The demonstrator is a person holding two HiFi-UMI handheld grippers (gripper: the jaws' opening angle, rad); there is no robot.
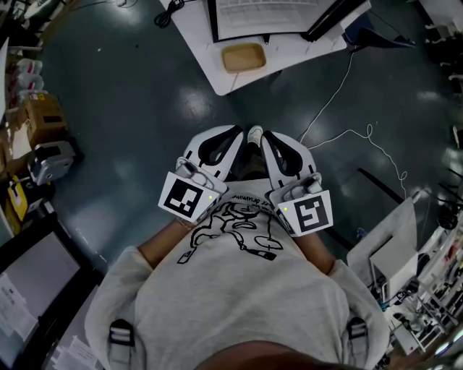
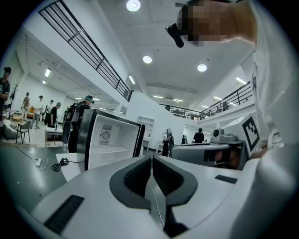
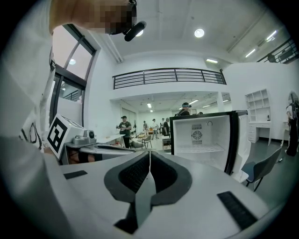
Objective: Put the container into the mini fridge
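A shallow tan container (image 1: 244, 56) lies on the white table (image 1: 210, 61) ahead of me, just in front of the mini fridge (image 1: 275, 16). The fridge stands with its door open and its white inside bare (image 2: 110, 140) (image 3: 208, 137). I hold both grippers close to my chest, side by side, well short of the table. My left gripper (image 1: 233, 137) (image 2: 152, 159) is shut with nothing between its jaws. My right gripper (image 1: 269, 141) (image 3: 149, 155) is shut and empty too. Neither gripper view shows the container.
A white cable (image 1: 340, 134) trails over the dark floor to my right. Boxes and gear (image 1: 43, 137) crowd the left side, and shelving (image 1: 427, 274) the right. A chair (image 3: 264, 170) stands right of the fridge. Several people (image 2: 42, 109) stand in the hall behind.
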